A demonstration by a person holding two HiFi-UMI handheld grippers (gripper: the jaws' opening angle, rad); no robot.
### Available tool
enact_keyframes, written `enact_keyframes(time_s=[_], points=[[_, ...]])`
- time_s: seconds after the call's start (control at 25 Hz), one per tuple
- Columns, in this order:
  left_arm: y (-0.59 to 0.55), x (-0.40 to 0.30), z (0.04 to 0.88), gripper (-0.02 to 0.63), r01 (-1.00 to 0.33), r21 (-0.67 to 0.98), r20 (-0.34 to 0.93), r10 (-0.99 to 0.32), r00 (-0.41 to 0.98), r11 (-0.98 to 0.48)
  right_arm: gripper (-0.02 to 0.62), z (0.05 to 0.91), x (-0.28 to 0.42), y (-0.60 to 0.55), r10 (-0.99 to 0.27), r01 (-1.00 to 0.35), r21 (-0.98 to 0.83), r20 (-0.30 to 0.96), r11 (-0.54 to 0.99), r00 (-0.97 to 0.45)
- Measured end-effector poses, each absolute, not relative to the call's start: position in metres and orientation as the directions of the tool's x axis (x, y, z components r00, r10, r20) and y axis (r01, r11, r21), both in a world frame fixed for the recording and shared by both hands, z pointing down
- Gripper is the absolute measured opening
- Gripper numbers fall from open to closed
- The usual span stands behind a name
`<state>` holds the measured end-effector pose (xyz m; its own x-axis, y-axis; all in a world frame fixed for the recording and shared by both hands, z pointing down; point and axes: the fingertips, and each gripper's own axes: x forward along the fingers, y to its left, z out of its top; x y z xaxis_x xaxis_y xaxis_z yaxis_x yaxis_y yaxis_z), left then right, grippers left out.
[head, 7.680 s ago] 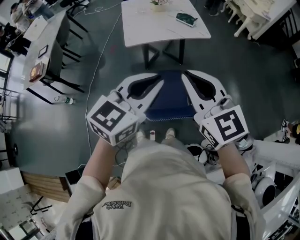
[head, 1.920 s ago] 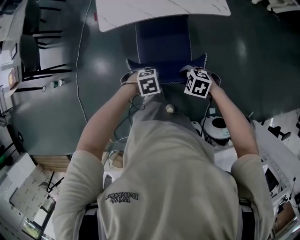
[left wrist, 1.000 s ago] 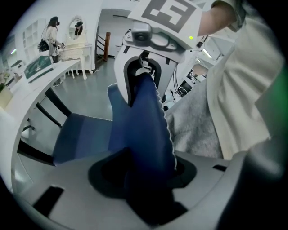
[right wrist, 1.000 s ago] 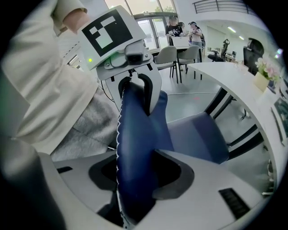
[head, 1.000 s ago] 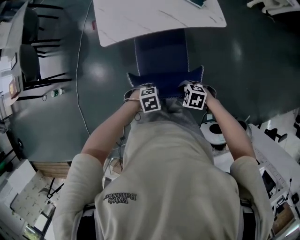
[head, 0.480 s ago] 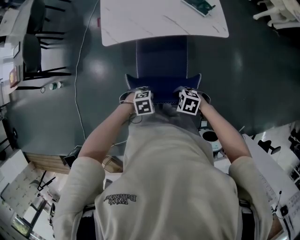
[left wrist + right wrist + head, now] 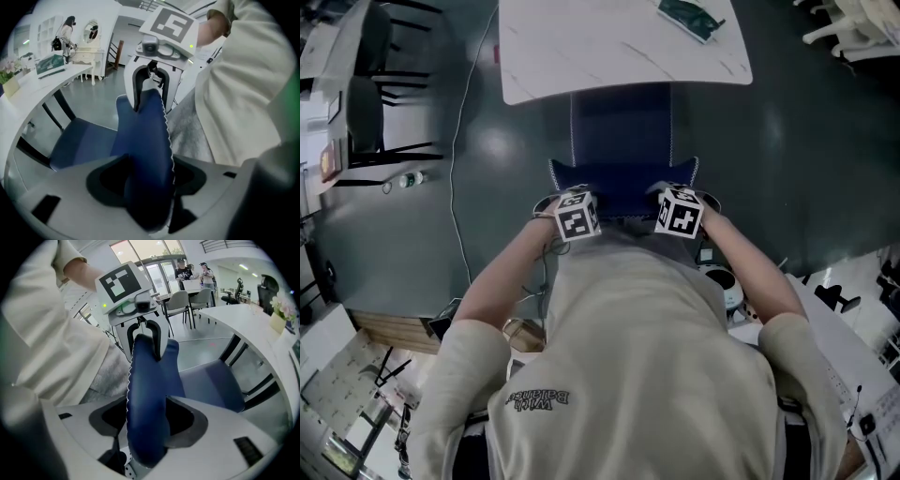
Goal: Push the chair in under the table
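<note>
The dark blue chair stands with its seat partly under the white marble-look table. Its backrest faces me with its top edge between the jaws of both grippers. My left gripper straddles the backrest's left end; its jaws are opening and stand loose around the padding. At the right end, my right gripper is also opening, with the backrest between its jaws and a gap beside it. Each gripper view shows the other gripper on the far end.
A green object lies on the table's far right. Black chairs stand at the left, with a bottle and a cable on the dark floor. White equipment sits at my right side.
Since the oldest frame the chair has gone forward under the table. Over the last second the grippers stay on the backrest's top edge and hardly shift.
</note>
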<state>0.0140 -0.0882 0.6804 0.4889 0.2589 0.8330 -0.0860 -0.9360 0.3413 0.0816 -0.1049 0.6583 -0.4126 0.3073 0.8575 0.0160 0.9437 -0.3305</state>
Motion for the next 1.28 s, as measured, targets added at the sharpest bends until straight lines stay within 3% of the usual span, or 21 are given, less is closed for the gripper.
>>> enact_keyframes(time_s=[0.2,0.44,0.6,0.84,1.04,1.28], points=[[-0.103,0.019,0.644,0.234,-0.126,0.347,0.768,0.204,0.607,-0.929,0.247,0.624,0.069,-0.114,0.341,-0.066,-0.448,0.76,0.891,-0.553],[-0.15,0.031,0.594,0.233,-0.249,0.342,0.661,0.044,0.749,-0.906,0.245,0.584,0.056,-0.151,0.24,-0.097,-0.384,0.734,0.918,-0.635],[-0.189,0.033,0.563,0.229,-0.332,0.285,0.613,-0.095,0.784,-0.899,0.209,0.554,0.047,-0.19,0.099,-0.168,-0.299,0.705,0.94,-0.703],[-0.238,0.027,0.499,0.159,-0.446,0.187,0.491,-0.31,0.814,-0.875,0.159,0.495,0.043,-0.248,-0.154,-0.298,-0.14,0.612,0.944,-0.776],[-0.281,0.009,0.435,0.144,-0.574,0.153,0.354,-0.498,0.792,-0.804,0.135,0.438,0.045,-0.288,-0.336,-0.42,-0.065,0.495,0.905,-0.802],[-0.311,-0.013,0.355,0.144,-0.659,0.069,0.216,-0.634,0.743,-0.749,0.129,0.36,0.043,-0.314,-0.488,-0.519,-0.011,0.322,0.855,-0.811]])
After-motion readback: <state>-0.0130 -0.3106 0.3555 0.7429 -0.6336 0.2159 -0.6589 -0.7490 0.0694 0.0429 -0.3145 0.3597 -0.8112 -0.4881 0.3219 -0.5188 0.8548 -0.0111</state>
